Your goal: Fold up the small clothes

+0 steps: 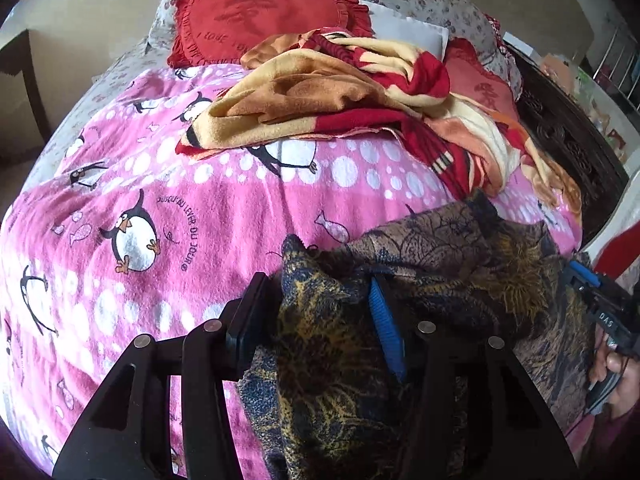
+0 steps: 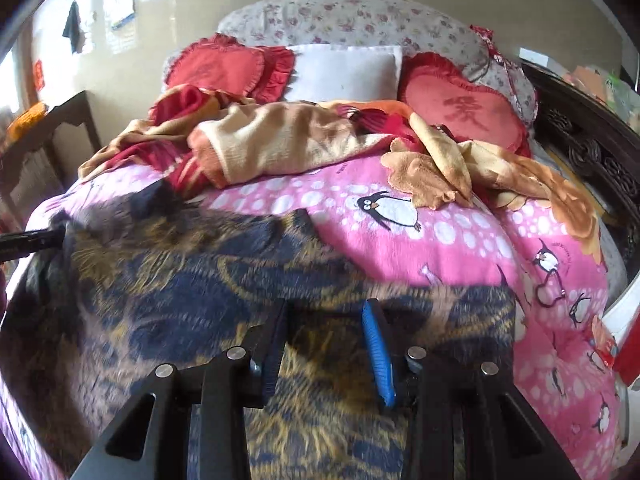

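Observation:
A dark navy, gold and brown patterned garment [image 1: 420, 280] lies on the pink penguin bedspread [image 1: 160, 208]. My left gripper [image 1: 320, 280] has a bunched fold of it between its fingers, which stand fairly wide around the cloth. In the right wrist view the garment [image 2: 192, 280] is spread wide and blurred by motion. My right gripper [image 2: 326, 308] is just above it with its fingers apart and cloth lying between them; it also shows in the left wrist view [image 1: 588, 280] at the garment's right edge. The left gripper shows in the right wrist view [image 2: 40, 238] at the garment's far left corner.
A rumpled red, cream and orange blanket [image 2: 280, 140] lies across the far half of the bed. Red heart-shaped cushions [image 2: 464, 108] and a white pillow [image 2: 344, 68] sit at the floral headboard [image 2: 360, 16]. A dark carved bed frame [image 2: 592, 152] runs along the right side.

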